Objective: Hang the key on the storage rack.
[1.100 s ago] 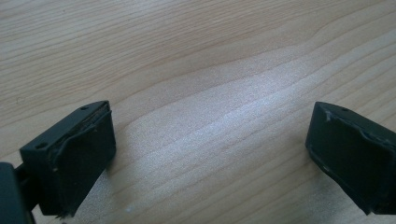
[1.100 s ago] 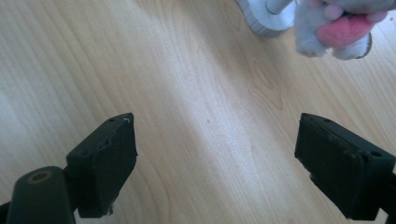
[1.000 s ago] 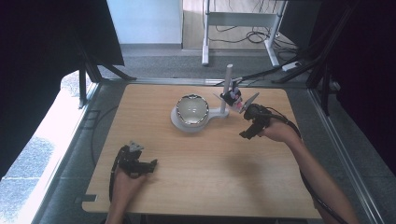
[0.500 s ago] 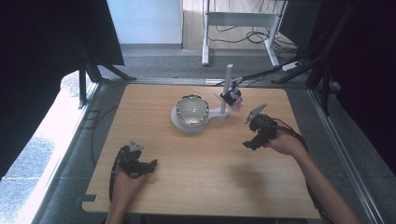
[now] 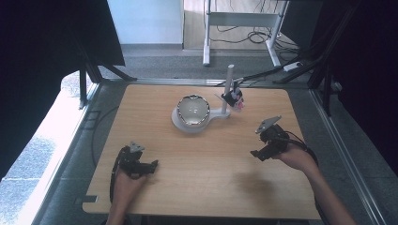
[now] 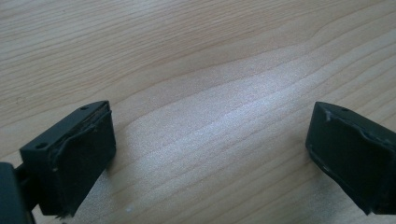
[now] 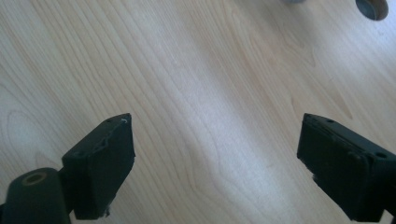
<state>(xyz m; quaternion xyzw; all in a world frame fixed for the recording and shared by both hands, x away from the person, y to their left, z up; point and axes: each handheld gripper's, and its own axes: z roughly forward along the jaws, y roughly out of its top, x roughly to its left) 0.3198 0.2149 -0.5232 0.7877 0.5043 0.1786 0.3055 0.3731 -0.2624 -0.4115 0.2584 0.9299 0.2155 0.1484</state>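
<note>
Entry: both grippers idle, bowl stand unattended.
We held left gripper (image 5: 152,165) and right gripper (image 5: 256,154) spread, empty; next we judged a reach to the far bowl stand (image 5: 193,114).

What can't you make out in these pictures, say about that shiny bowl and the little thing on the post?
- Small dark and pink item on the grey upright post, high view: too small to identify.
- Shiny round bowl on its white base, high view: glare hides any contents.
- Round dark object, right gripper view: cut off by the top edge.

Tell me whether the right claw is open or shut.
Open. The right claw has its black jaws standing wide apart, just opened further, with bare light wooden table between them and nothing held.
</note>
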